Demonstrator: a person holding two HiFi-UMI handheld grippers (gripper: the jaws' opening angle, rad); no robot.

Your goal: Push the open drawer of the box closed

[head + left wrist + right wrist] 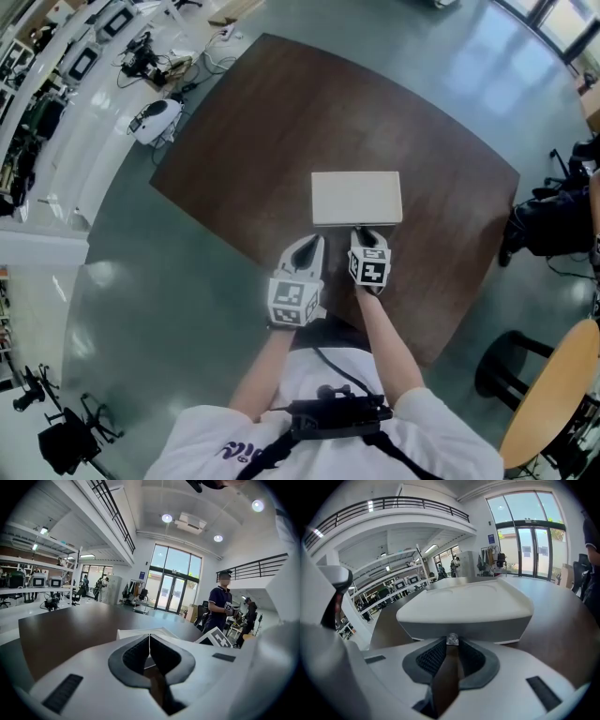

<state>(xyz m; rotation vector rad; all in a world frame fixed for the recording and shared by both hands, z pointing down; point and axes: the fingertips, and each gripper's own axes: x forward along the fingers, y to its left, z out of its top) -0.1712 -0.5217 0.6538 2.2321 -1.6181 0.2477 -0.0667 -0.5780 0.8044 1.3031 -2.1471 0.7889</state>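
A white box [356, 197] lies on the dark brown table [281, 112], just ahead of both grippers. In the right gripper view its grey front face [468, 630] fills the middle, with a small clear knob [451, 639] on it. My right gripper [451, 643] has its tips closed on either side of that knob; in the head view it [367, 234] touches the box's near side. My left gripper [307, 246] sits just left of it near the box's near left corner, its pads [140, 654] meeting in a thin line with nothing between them. The box's corner [129, 633] shows beyond them.
The table's near edge runs right under the grippers. A round wooden stool [553, 394] and a dark chair [548, 225] stand on the floor to the right. Benches with equipment [141, 56] line the far left. A person [220, 604] stands beyond the table.
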